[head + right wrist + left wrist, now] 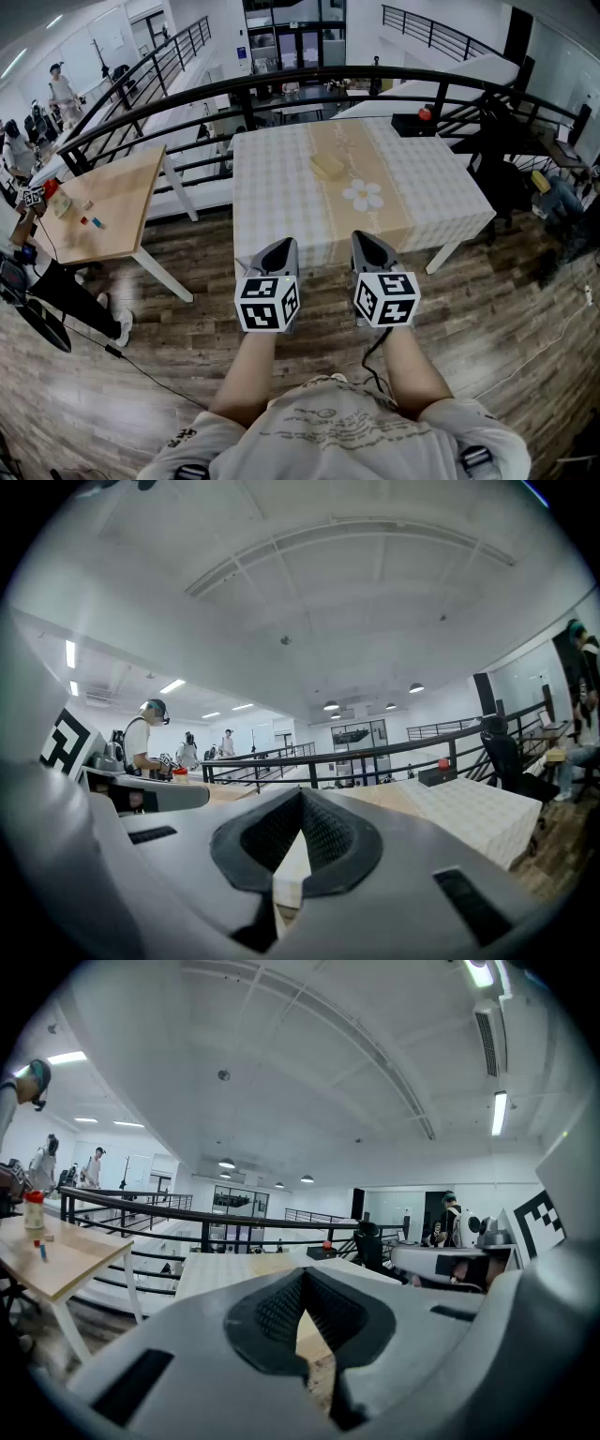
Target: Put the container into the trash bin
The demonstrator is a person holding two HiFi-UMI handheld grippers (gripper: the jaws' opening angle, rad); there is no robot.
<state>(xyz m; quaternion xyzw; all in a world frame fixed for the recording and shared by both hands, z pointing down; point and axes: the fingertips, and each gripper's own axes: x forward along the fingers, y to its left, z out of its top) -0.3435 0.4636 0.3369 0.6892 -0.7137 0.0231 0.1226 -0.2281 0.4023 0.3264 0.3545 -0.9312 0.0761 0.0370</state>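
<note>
one small yellowish container (327, 166) sits alone on the checked table (272, 202), well ahead of the two grippers. it looks light and thin-walled, maybe soft plastic, though it's too far off to be sure. a gentle pinch across its narrow sides should do. the left gripper (280, 248) and right gripper (368, 242) are both closed up with nothing between the jaws. no trash bin shows.
</note>
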